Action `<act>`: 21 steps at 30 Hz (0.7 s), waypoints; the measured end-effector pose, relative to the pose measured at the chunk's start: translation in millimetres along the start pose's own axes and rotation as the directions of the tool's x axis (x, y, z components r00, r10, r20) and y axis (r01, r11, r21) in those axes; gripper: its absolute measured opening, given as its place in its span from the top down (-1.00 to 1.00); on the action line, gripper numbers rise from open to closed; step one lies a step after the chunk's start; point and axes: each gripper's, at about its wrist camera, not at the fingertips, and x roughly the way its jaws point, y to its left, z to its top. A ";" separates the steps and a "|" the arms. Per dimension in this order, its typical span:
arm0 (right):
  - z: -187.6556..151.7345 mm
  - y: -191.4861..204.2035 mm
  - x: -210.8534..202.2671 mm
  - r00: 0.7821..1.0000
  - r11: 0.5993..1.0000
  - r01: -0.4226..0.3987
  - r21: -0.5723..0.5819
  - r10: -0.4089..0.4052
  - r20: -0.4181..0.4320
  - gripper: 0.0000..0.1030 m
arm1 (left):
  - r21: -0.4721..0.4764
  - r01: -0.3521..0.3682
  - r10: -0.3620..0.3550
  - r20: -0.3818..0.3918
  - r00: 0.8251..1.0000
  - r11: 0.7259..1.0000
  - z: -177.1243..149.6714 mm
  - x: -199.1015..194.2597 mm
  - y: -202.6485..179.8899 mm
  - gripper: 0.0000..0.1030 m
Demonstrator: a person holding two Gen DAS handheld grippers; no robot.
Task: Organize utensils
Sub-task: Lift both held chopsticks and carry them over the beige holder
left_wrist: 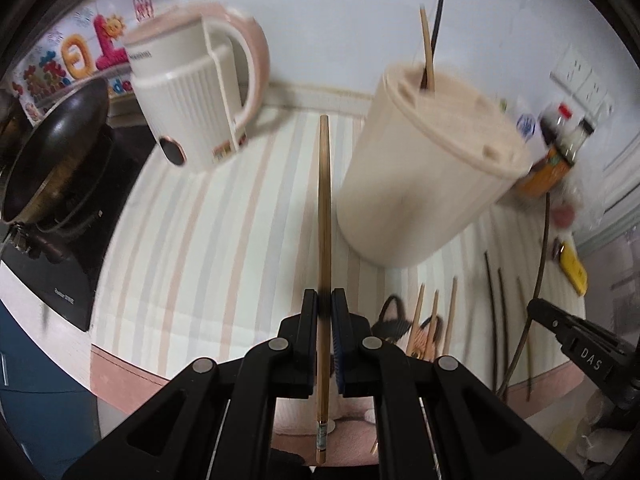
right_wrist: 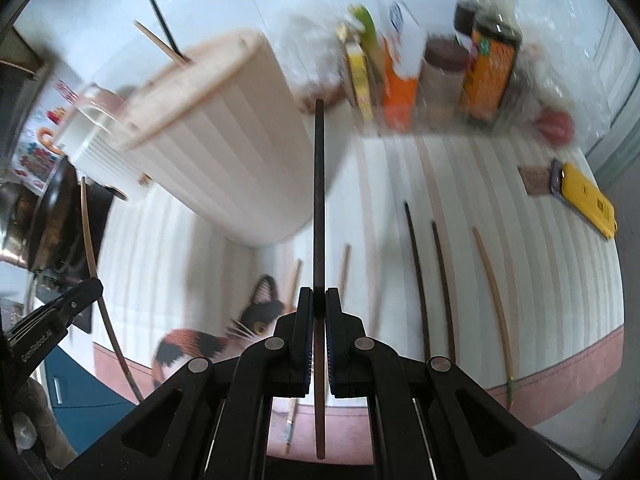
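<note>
Left gripper: jaws drawn in tight on a light wooden chopstick, which runs straight forward between the pads and juts out behind them as well.
Right gripper: narrowed the same way around a dark chopstick, gripped partway along its length, tip pointing ahead.
Utensil holder: a cream, ribbed tub with a slotted lid, standing just ahead and to the right of the left gripper, ahead and to the left of the right one; one pale and one dark stick already poke up through a slot.
Loose chopsticks: several dark and light ones lie on the striped cloth, right of the right gripper, apart from one another.
Kettle: cream with a pink handle, left of the holder.
Bottles and jars: clustered against the wall behind the cloth; blurred.
Yellow object: flat on the cloth's far right.
</note>
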 end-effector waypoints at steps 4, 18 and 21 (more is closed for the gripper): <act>13.1 10.2 -23.0 0.997 0.999 -0.047 -0.004 0.047 0.056 0.89 | -0.024 0.034 -0.032 0.078 0.996 0.999 14.6 -34.5 1.3 0.92; 117.6 34.9 -104.2 0.939 0.990 -0.137 -0.030 0.139 0.314 0.89 | -0.014 0.087 -0.077 0.352 0.933 0.996 106.8 -117.8 -32.2 0.92; 139.8 41.6 -105.9 0.929 0.992 -0.127 -0.026 0.128 0.348 0.89 | -0.004 0.067 -0.061 0.366 0.929 0.998 124.0 -113.0 -43.1 0.92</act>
